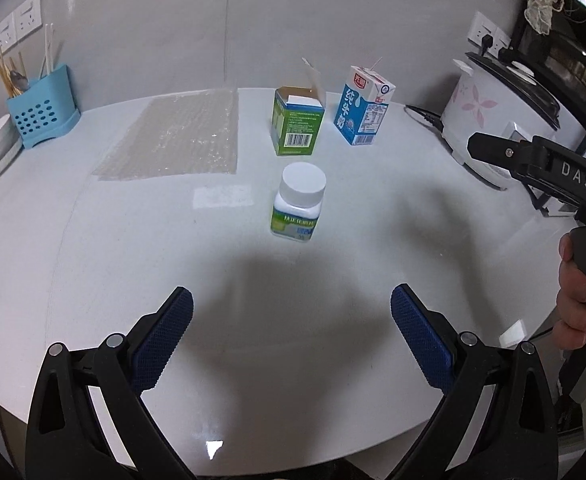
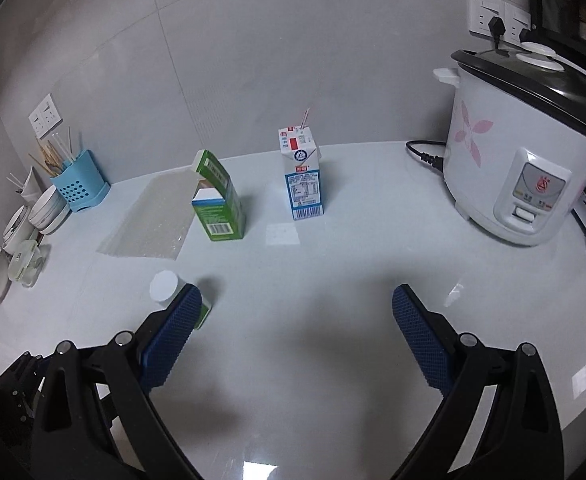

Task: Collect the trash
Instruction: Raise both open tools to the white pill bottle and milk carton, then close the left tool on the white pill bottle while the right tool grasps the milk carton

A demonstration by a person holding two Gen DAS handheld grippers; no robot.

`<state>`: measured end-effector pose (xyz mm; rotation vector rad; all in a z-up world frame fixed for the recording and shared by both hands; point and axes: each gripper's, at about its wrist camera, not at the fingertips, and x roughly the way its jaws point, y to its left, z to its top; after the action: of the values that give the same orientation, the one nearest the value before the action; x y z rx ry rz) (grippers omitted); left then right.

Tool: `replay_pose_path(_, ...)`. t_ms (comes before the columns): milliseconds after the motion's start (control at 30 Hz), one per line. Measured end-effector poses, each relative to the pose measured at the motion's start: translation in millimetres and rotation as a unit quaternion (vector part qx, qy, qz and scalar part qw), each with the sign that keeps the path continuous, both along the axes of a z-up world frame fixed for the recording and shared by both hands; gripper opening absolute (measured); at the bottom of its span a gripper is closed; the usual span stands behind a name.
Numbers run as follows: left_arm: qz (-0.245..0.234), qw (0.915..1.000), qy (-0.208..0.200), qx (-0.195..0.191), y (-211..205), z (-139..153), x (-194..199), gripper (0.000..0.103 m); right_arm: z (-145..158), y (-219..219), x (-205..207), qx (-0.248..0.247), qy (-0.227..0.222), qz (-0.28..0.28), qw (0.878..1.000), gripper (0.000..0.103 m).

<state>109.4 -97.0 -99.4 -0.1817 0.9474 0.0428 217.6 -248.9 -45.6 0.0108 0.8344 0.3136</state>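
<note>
Both tools, left (image 1: 291, 340) and right (image 2: 297, 338), gaped, released, above the bench (image 1: 333, 320). The green box (image 1: 298, 126) stood open-topped; the pill bottle (image 1: 299, 200) was capped.

My left gripper (image 1: 291, 338) and right gripper (image 2: 297, 338) gape wide, low in frame; my hand (image 1: 581, 292) grips a handle at right.

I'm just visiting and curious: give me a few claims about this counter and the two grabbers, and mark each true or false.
1. The green box has its top flap open. True.
2. The milk carton lies on its side. False: it stands upright.
3. The left gripper is clamped on the pill bottle. False: its jaws are open and empty.
4. The rice cooker has its lid on. True.
5. The right gripper holds the bubble wrap. False: it lies flat on the counter.
</note>
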Motion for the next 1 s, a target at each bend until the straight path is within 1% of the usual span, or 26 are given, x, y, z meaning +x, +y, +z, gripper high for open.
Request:
replay_pose_path(133,0.016,0.9998,0.005,0.006,-2,-3,28,0.097,-6,3,36,-0.007,0.009,0.006,1.0,0.092)
replay_pose_path(367,0.042,0.9988,0.012,0.02,2,-9,60,0.097,-12,15,84,-0.011,0.02,0.014,1.0,0.092)
replay_pose_path(433,0.049,0.9984,0.019,0.022,4,-13,69,0.097,-13,19,95,-0.015,0.023,0.015,1.0,0.089)
replay_pose_path(567,0.053,0.9979,0.026,0.025,3,-20,80,0.097,-19,29,118,-0.021,0.034,0.022,0.999,0.086)
replay_pose_path(633,0.054,0.9975,0.033,0.03,0,-25,87,0.097,-23,33,127,-0.025,0.037,0.025,0.999,0.081)
replay_pose_path(733,0.055,0.9971,0.042,0.031,-4,-34,97,0.096,-28,37,138,-0.027,0.043,0.027,0.998,0.076)
replay_pose_path(833,0.059,0.9966,0.048,0.031,-7,-38,105,0.092,-28,40,151,-0.022,0.047,0.024,0.998,0.073)
replay_pose_path(933,0.065,0.9959,0.05,0.039,-10,-41,110,0.088,-27,43,165,-0.03,0.044,0.022,0.998,0.072)
replay_pose_path(1000,0.067,0.9956,0.053,0.037,-10,-44,113,0.083,-29,48,173,-0.037,0.047,0.029,0.998,0.069)
